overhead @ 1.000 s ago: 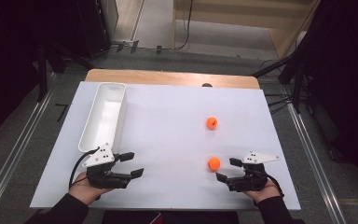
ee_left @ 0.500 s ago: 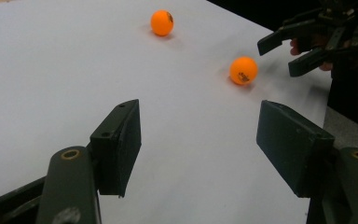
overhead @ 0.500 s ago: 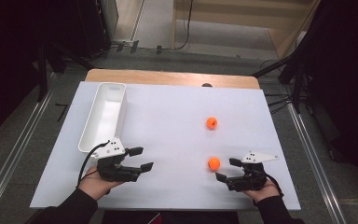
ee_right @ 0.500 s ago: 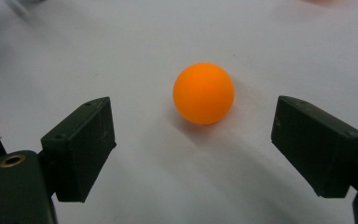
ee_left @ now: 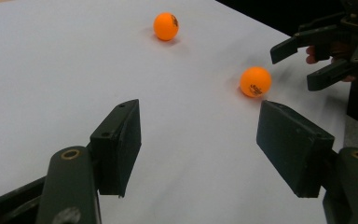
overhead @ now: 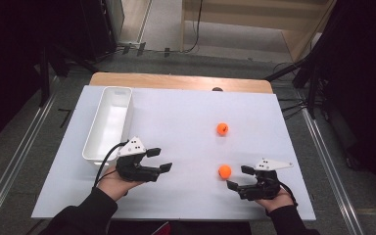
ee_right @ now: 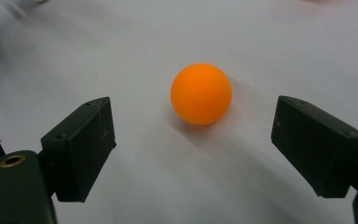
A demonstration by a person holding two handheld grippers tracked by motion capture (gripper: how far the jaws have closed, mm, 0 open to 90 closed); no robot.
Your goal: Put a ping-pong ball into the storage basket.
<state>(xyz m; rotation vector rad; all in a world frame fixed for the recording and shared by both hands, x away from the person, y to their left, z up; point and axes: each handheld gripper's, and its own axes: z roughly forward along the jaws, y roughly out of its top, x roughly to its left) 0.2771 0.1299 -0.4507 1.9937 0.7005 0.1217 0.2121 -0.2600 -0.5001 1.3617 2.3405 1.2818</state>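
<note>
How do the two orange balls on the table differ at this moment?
The near ball lies just ahead of the open right gripper, lined up between its jaws; the far ball sits farther up the table, away from both grippers. In the left gripper view, the near ball shows a dark print facing the camera, the far ball's print sits at its edge. Both are orange, alike in size, untouched.

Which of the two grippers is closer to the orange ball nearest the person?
Right. The right gripper sits open just short of the near orange ball; the left gripper, also open, is well off to its left.
</note>
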